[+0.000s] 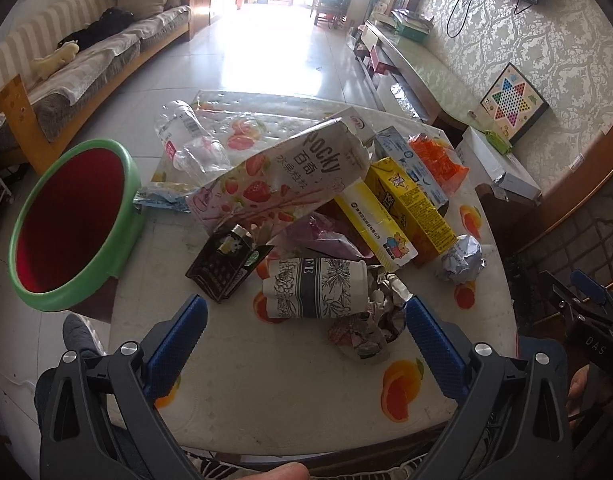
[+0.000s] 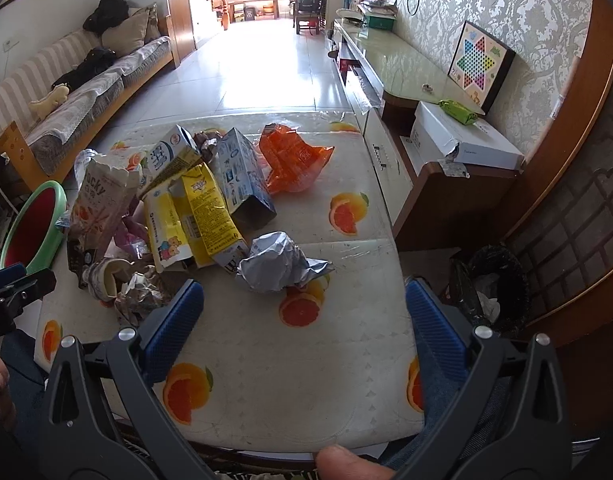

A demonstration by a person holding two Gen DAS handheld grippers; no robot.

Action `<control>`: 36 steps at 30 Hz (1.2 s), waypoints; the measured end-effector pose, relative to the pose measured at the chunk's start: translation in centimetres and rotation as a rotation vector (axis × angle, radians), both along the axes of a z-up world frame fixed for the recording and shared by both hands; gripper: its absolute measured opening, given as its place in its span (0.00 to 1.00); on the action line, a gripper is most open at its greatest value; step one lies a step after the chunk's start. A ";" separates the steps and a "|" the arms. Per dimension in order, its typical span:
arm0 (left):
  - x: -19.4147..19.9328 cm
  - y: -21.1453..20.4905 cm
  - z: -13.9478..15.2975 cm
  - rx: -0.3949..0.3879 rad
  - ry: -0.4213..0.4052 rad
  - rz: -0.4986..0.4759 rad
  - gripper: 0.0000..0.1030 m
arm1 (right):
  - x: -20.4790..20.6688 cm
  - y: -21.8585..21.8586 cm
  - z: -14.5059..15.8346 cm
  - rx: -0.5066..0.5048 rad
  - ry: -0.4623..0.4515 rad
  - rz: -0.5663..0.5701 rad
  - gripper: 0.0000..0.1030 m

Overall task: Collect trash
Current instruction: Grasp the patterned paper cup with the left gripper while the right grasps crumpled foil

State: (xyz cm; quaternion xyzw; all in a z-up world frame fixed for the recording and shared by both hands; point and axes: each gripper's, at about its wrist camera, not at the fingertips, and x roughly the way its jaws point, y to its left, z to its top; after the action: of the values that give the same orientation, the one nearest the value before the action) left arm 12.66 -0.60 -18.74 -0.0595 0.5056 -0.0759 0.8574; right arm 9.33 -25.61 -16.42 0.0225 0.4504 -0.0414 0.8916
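Observation:
A heap of trash lies on the fruit-print table (image 1: pixel 290 384): a pink Pocky box (image 1: pixel 282 176), a crushed clear bottle (image 1: pixel 186 136), a yellow carton (image 1: pixel 410 204), a floral paper cup (image 1: pixel 318 288) on its side, a dark packet (image 1: pixel 226 264), crumpled foil (image 1: pixel 462 260) and an orange wrapper (image 1: pixel 438 160). My left gripper (image 1: pixel 306 324) is open and empty, just short of the cup. My right gripper (image 2: pixel 304 304) is open and empty, near the foil ball (image 2: pixel 278 260). The yellow carton (image 2: pixel 206 212) and orange wrapper (image 2: pixel 294 160) lie beyond it.
A green-rimmed red bin (image 1: pixel 74 224) stands at the table's left edge. A black-lined waste basket (image 2: pixel 494 288) sits on the floor to the right. A sofa (image 1: pixel 86 52) runs along the left wall, a low cabinet (image 2: pixel 406 64) along the right.

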 end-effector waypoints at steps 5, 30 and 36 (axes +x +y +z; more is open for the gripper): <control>2.4 -1.6 -3.4 -0.006 0.075 -0.006 0.93 | 2.1 -0.3 -2.6 0.028 0.051 0.011 0.97; 4.6 0.5 -9.2 -0.126 0.168 0.073 0.82 | 8.4 0.3 -9.5 0.042 0.186 0.055 0.74; 3.7 0.9 -7.9 -0.122 0.142 0.065 0.81 | 7.5 0.2 -8.8 0.054 0.159 0.065 0.48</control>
State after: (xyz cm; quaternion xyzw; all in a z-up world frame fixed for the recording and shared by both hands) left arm 16.35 0.31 -26.62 -0.1334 0.5574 -0.0742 0.8161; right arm 16.83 -25.41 -25.20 0.0283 0.5209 -0.0019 0.8531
